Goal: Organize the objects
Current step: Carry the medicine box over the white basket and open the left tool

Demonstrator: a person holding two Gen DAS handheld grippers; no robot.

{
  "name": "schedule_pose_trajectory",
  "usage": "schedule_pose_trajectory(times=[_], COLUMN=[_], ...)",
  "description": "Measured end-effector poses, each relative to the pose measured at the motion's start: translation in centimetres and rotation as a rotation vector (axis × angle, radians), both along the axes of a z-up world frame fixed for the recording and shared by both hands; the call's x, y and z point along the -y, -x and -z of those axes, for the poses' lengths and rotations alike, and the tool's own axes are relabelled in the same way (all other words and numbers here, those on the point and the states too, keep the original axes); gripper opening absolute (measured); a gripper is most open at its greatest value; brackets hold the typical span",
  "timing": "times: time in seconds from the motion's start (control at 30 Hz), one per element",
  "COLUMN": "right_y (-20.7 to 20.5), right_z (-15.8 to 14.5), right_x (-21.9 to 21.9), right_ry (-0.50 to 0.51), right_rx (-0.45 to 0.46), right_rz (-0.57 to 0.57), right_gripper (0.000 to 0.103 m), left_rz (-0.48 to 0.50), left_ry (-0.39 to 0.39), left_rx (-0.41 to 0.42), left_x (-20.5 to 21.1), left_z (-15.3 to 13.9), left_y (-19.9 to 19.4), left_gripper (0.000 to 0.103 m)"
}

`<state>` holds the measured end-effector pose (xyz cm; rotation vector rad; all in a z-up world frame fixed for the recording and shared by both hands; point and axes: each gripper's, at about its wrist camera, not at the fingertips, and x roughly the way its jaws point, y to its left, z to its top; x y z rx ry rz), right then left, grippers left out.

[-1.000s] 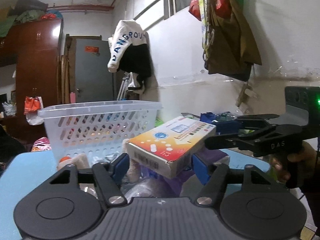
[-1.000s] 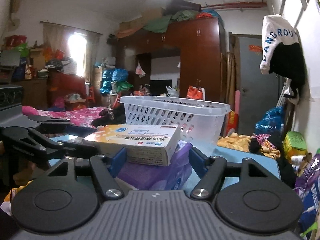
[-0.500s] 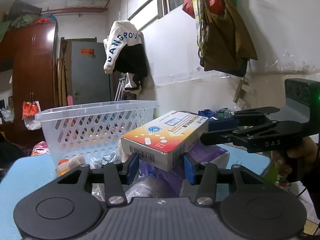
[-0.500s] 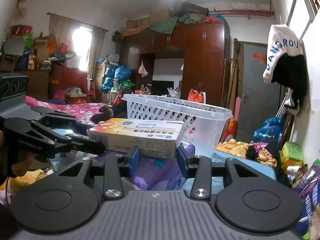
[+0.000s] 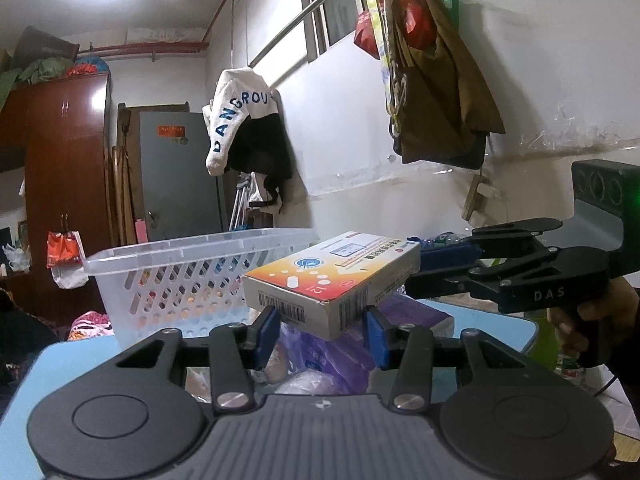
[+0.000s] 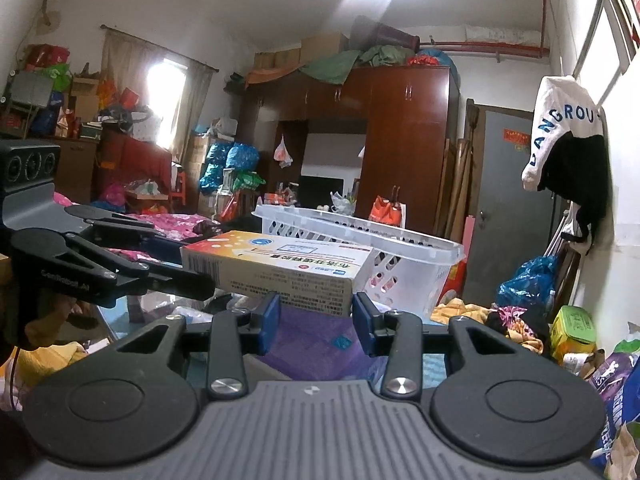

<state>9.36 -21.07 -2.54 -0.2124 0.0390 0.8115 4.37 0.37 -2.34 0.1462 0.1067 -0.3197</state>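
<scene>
A medicine box [image 5: 332, 280] with an orange and white top hangs in the air, held at both ends. My left gripper [image 5: 320, 334] has its blue pads pressed on the barcode end. From the right, my right gripper [image 5: 420, 276] clamps the far end. In the right wrist view the same box [image 6: 280, 268] sits between the right gripper's [image 6: 316, 322] pads, and the left gripper [image 6: 188, 268] reaches in from the left. A white perforated basket [image 5: 180, 276] stands just behind the box, with small items showing through its holes.
A purple pack [image 5: 416, 316] and crinkled plastic bags lie on the blue table [image 5: 492, 320] under the box. A hand [image 5: 588, 316] grips the right tool. Bags hang on the wall to the right. A wardrobe [image 6: 404, 140], a bed and floor clutter surround the table.
Both pairs of jaws have closed in from wide apart onto the ends of the medicine box. The box now sits a little more level between them.
</scene>
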Motion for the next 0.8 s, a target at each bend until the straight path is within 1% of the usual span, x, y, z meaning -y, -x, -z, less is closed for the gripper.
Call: schedule_pose_trajectory(times=[0.13,0.3,0.4,0.5,0.57,0.63,0.8], right_y=[-0.5,-2.2,-3.5,-5.0,-6.1,-7.2,-10.4], right_z=[-1.1,-3.4,-4.0,-4.7,-5.2,-5.6,-6.0], right_x=[-0.6,-1.9,-3.1,-4.2,-4.7,-5.2,-6.7], right_ry=[-0.010,-0.021,-0.010,0.009,0.003,0.012,0.032], right_rx=[0.021,0.047,0.051,0.057,0.047,0.040,-0.030], right_rz=[0.000,-0.009,0.002,0.014,0.017,0.028,0.054], right_gripper=[0.043,0.041,0.041,0.041,0.041,0.041,0.041], left_rz=[0.000,-0.011,-0.025,-0.041,-0.052,-0.056,-0.070], left_ry=[-0.007,-0.026,-0.041,-0.063,-0.082,-0.082,-0.080], left_rx=[0.014,0.029,0.037,0.025,0.019,-0.001,-0.050], left_x=[-0.6,-1.9,-2.6,-3.2,-3.6,-4.2,-5.4], left_z=[-1.0,-3.5,-5.3,-6.9,-7.9,-9.0,-11.0], left_y=[-0.3,-2.0,-3.5,-5.6,-7.4,-9.3,-13.8], left_gripper=[0.049,0.049,0.048,0.048,0.048,0.048,0.049])
